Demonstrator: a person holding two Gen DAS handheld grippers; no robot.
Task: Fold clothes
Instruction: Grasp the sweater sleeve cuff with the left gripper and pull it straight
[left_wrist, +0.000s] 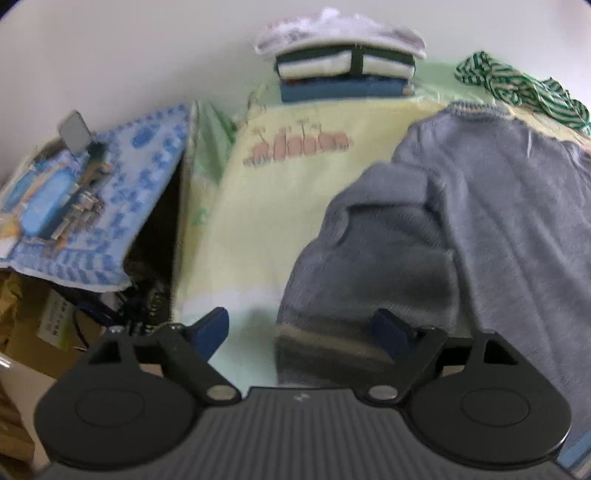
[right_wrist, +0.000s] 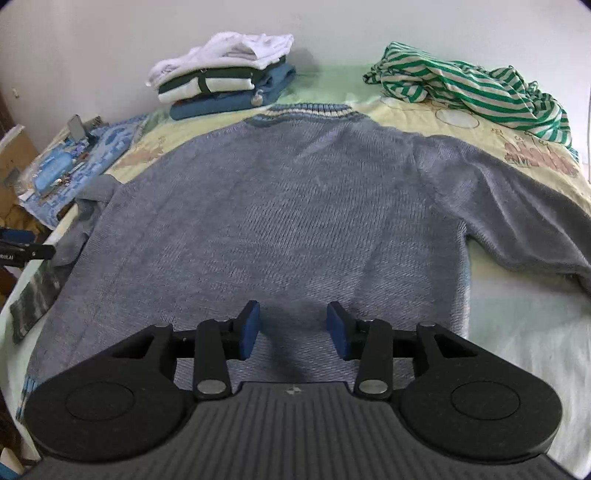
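Observation:
A grey-blue knit sweater (right_wrist: 288, 206) lies spread flat on the bed, collar at the far side, both sleeves out. My right gripper (right_wrist: 291, 328) is open and empty just above the sweater's near hem. My left gripper (left_wrist: 299, 332) is wide open over the sweater's left sleeve (left_wrist: 369, 266), whose striped cuff (left_wrist: 325, 350) lies between the fingers; nothing is gripped. The left gripper's tip also shows at the left edge of the right wrist view (right_wrist: 22, 251).
A stack of folded clothes (right_wrist: 225, 81) stands at the far side by the wall. A crumpled green-striped garment (right_wrist: 472, 85) lies at the far right. A blue patterned cloth with small items (left_wrist: 85, 199) sits left of the bed, cardboard boxes (left_wrist: 33, 332) below.

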